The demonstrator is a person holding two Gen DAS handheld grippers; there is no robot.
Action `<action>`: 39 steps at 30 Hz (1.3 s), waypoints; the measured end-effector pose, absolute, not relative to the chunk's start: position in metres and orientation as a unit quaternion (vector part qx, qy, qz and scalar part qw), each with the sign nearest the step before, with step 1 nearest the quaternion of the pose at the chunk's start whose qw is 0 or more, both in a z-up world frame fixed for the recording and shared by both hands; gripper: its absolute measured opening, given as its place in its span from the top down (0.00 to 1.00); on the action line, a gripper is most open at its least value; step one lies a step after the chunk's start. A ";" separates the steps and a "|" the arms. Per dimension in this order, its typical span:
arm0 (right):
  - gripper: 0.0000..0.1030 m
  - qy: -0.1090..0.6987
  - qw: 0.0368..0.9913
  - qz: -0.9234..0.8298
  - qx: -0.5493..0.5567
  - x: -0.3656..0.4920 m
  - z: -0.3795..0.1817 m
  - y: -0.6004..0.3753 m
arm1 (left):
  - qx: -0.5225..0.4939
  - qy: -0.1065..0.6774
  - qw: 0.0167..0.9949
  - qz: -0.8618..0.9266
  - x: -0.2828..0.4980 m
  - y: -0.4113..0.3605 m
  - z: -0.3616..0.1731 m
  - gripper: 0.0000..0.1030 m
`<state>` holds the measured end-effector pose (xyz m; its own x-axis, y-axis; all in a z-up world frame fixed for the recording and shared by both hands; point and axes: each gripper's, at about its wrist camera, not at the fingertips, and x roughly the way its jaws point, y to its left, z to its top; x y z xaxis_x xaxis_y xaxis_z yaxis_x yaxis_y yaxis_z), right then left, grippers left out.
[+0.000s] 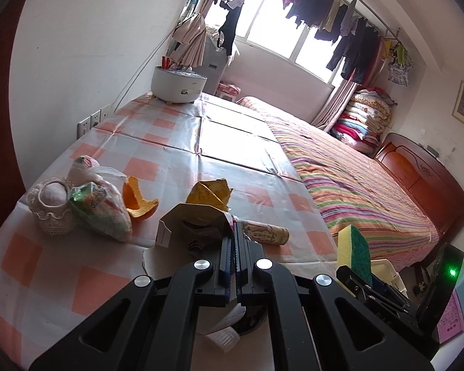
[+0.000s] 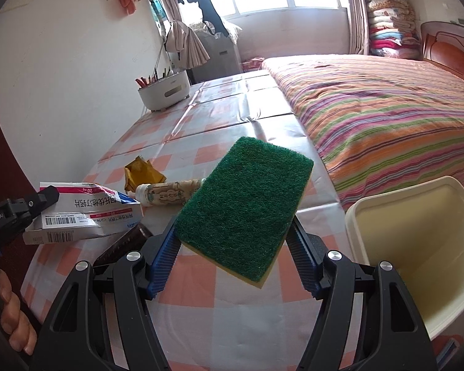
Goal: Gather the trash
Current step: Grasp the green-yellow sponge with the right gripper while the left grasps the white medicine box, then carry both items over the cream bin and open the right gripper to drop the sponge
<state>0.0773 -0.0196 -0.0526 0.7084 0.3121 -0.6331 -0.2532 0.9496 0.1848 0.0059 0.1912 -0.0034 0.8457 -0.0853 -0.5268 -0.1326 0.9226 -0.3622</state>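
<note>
Above the counter [image 2: 232, 324] edge, the right gripper [image 2: 232, 259] holds a sponge [image 2: 244, 204] by its two long sides, green face up, the jaws spread wide around it. A cream bin [image 2: 417, 232] stands open just to the right, below the counter level. The left gripper [image 1: 232, 241] is closed tight on the torn flap of a medicine box [image 1: 195, 216], which seems lifted a little from the counter. More trash lies near: a small bottle [image 2: 170, 191], a yellow wrapper [image 2: 140, 173], orange peel [image 1: 137, 198] and a snack bag [image 1: 102, 210].

I think the main risk is with the sponge. It is soft and held only at its edges, so it may bend and slip out before it is over the bin. The box flap is thin and already torn; a quick pull could rip it, and the box would drop.
</note>
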 end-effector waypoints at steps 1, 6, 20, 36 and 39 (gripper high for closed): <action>0.37 0.350 0.924 0.152 0.042 0.077 -0.052 -0.022 | -0.198 0.279 0.940 0.010 0.008 0.189 -0.004 0.98; 0.37 0.347 0.925 0.146 0.046 0.077 -0.052 -0.028 | -0.198 0.285 0.938 -0.002 0.015 0.177 -0.008 0.98; 0.37 0.340 0.929 0.134 0.052 0.075 -0.048 -0.045 | -0.188 0.271 0.944 -0.017 0.020 0.156 -0.008 0.98; 0.37 0.332 0.934 0.115 0.062 0.072 -0.045 -0.068 | -0.182 0.262 0.947 -0.043 0.019 0.134 0.001 0.98; 0.37 0.330 0.936 0.107 0.065 0.071 -0.044 -0.076 | -0.179 0.264 0.946 -0.052 0.021 0.128 0.002 0.98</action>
<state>0.0709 -0.0758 -0.0444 0.7593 0.2443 -0.6031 -0.1579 0.9683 0.1934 0.0206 0.1278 0.0020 0.8551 -0.1920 -0.4816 0.0030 0.9307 -0.3658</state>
